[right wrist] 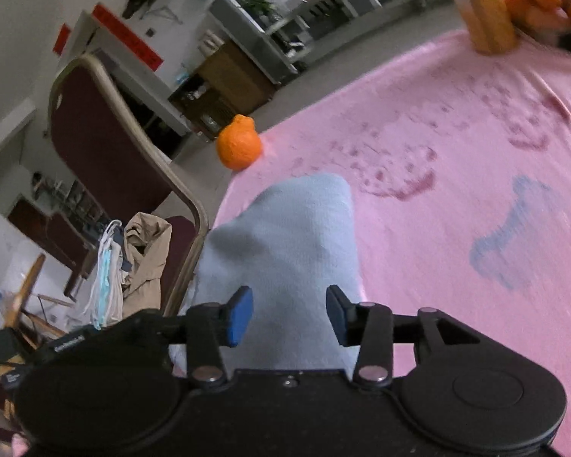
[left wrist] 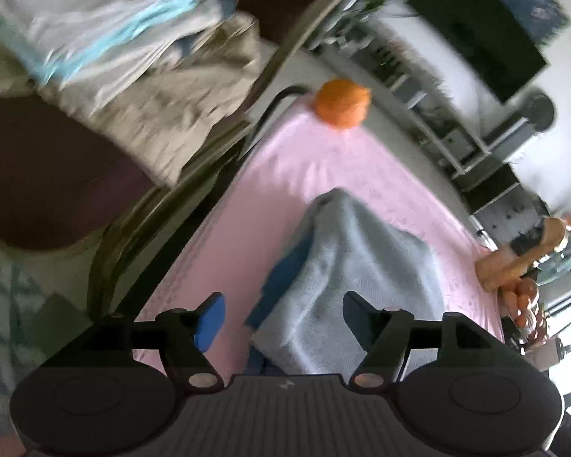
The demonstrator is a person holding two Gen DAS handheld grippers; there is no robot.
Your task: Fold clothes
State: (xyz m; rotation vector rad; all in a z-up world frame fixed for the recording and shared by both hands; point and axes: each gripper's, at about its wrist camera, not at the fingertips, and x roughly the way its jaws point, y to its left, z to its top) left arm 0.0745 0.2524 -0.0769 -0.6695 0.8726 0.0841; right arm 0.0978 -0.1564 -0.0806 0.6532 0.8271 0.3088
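A light blue knitted garment lies folded on the pink tablecloth, with a darker blue layer showing along its left edge. My left gripper is open just above its near end, fingers on either side. In the right wrist view the same garment lies on the pink cloth near the table's left edge. My right gripper is open over its near end, with nothing held.
An orange sits at the table's far corner and also shows in the right wrist view. A maroon chair with piled clothes stands left of the table. A bottle and fruit stand at the right edge.
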